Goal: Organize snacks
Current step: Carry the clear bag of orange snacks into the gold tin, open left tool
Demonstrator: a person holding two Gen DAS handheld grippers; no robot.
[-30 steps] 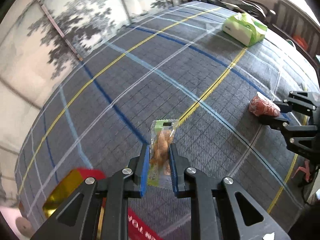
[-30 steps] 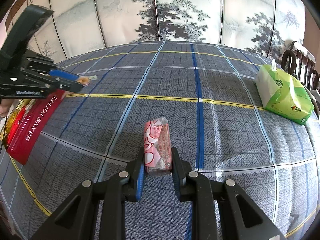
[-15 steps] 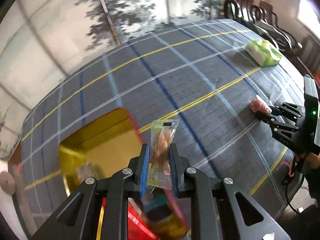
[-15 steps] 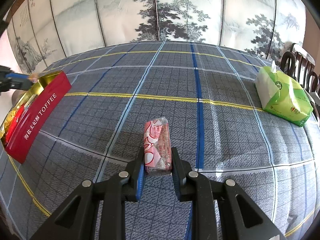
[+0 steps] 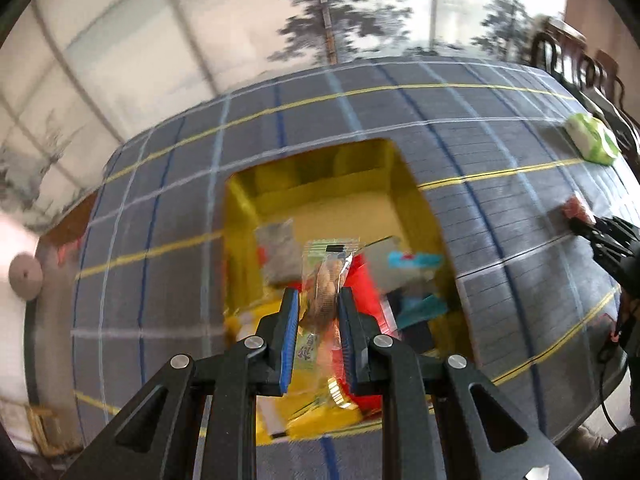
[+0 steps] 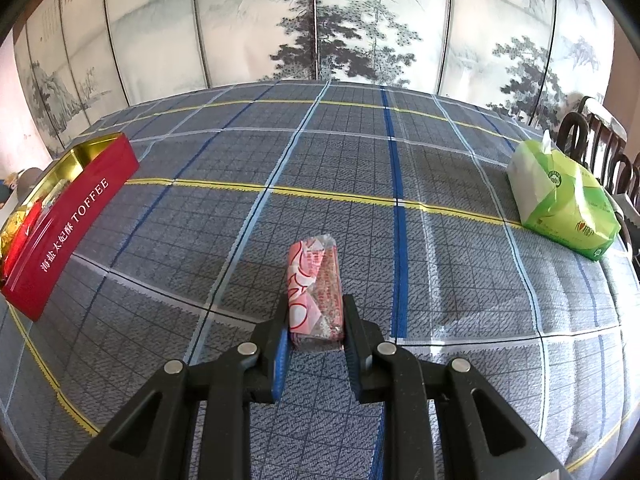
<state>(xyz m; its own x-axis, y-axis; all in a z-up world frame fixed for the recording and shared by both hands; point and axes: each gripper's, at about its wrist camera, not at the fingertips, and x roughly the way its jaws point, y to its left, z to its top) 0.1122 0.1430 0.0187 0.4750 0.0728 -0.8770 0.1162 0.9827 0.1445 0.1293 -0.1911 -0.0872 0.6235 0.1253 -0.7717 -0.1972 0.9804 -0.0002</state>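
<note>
My left gripper [image 5: 318,300] is shut on a clear snack packet with brown nuts and a green label [image 5: 326,280], held over the open gold-lined toffee tin [image 5: 412,184], which holds several wrapped snacks. My right gripper [image 6: 315,312] is shut on a pink and white wrapped snack bar [image 6: 314,280] low over the plaid tablecloth. The right gripper and its pink bar [image 5: 576,208] also show in the left wrist view at the right. The red tin [image 6: 68,228], marked TOFFEE, sits at the far left of the right wrist view.
A green tissue pack [image 6: 560,204] lies at the table's right side, also in the left wrist view [image 5: 592,140]. Dark wooden chairs [image 6: 600,148] stand beyond it. A painted folding screen [image 6: 320,20] runs behind the table. The table's edge curves close at the left [image 5: 72,240].
My left gripper has swung left with the nut packet, from over the bare cloth to above the open tin. The right gripper and its pink bar have stayed still.
</note>
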